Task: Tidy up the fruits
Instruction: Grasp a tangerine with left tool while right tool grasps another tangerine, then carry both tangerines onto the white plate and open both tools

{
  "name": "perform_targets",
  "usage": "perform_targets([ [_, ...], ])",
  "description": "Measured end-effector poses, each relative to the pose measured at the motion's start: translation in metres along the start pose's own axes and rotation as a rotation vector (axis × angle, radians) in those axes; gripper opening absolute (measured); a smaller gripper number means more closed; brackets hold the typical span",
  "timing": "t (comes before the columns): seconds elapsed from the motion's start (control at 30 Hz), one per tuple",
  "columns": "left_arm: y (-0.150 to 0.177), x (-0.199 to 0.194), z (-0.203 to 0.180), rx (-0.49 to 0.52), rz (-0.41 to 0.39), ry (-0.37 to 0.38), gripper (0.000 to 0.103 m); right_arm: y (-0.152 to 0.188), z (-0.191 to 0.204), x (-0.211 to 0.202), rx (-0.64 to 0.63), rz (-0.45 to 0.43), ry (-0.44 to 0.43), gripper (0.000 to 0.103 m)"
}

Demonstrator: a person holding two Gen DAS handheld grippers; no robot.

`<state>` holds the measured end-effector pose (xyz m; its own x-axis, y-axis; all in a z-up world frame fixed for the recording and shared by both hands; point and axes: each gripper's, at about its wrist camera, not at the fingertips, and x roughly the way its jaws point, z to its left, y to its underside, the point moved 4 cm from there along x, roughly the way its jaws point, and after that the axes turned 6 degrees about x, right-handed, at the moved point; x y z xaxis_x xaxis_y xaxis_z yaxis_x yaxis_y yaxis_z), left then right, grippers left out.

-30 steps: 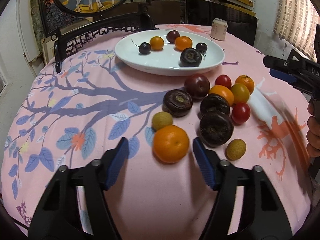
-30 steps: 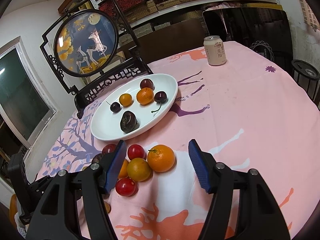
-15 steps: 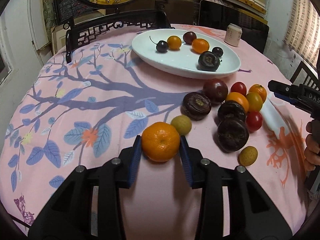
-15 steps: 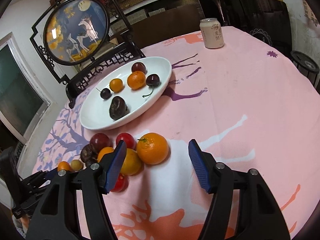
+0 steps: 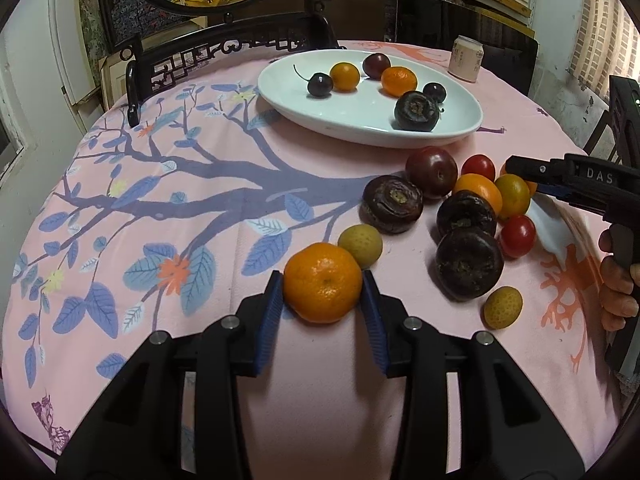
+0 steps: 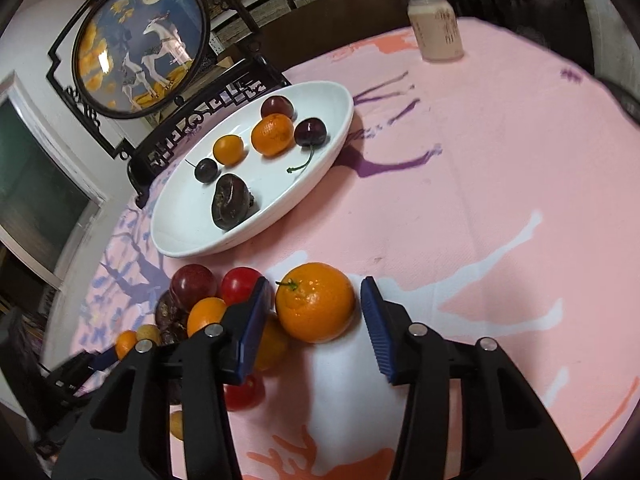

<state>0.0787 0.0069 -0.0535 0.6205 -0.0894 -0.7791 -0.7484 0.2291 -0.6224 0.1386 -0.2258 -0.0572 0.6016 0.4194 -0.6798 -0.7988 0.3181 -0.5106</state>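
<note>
Since a second ago my left gripper (image 5: 323,300) clamped a mandarin (image 5: 322,282) on the tablecloth (image 5: 160,240). My right gripper (image 6: 314,312) was closing around an orange (image 6: 316,302), pads not yet touching; neither had reached the plate (image 5: 360,120).

A round table under a pink cloth (image 5: 168,184) printed with a blue-leaved branch is carrying everything; a white oval plate (image 5: 360,130) is sitting toward its far side; a pale drink can (image 5: 466,59) is standing upright beyond the plate; near the plate, a loose cluster of fruit is lying on the cloth: a dark plum (image 5: 432,171), red tomatoes (image 5: 517,236), brown chestnut-like fruits (image 5: 469,264), small yellow fruits (image 5: 502,307) and oranges (image 6: 316,302).
</note>
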Motion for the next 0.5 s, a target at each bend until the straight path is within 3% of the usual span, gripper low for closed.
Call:
perform_targets([
  [0.27,-0.001,0.001,-0.001,0.006,-0.001,-0.005,0.038,-0.001,-0.005,-0.003,0.044,0.003,-0.035,0.040],
  [0.5,-0.019,-0.013,0.009,-0.022,-0.069,-0.069,0.038,-0.005,-0.002,-0.039,-0.007,-0.135,0.006,0.040],
])
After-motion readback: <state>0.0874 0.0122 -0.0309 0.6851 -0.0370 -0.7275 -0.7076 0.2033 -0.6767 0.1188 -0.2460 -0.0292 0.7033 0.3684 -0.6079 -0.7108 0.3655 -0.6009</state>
